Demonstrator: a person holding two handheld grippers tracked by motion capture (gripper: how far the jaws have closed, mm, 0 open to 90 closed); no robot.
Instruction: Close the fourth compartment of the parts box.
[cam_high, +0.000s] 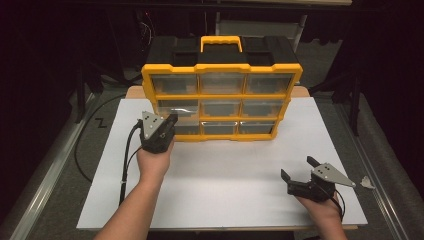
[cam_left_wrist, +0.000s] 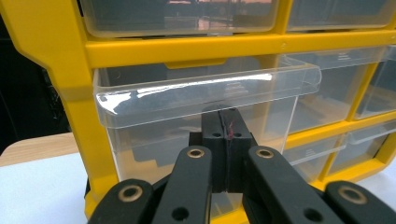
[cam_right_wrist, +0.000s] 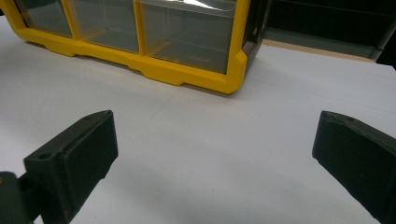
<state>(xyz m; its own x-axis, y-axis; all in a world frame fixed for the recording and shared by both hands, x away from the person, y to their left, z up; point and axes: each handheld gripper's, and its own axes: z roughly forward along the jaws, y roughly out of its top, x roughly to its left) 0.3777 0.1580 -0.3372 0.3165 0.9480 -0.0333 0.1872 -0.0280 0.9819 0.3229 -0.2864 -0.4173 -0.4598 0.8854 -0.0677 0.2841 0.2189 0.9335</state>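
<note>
I see a yellow-framed plastic organiser cabinet (cam_high: 222, 95) with a black top and clear drawers standing upright at the far side of the white table board (cam_high: 225, 175). My left gripper (cam_high: 170, 121) sits at its bottom-left clear plastic drawer (cam_left_wrist: 201, 121), which is pulled partly out; the jaws are pressed together against the drawer's front, though I cannot tell whether they pinch anything. My right gripper (cam_high: 299, 169) rests low over the board, well apart from the cabinet, jaws spread wide and holding nothing.
</note>
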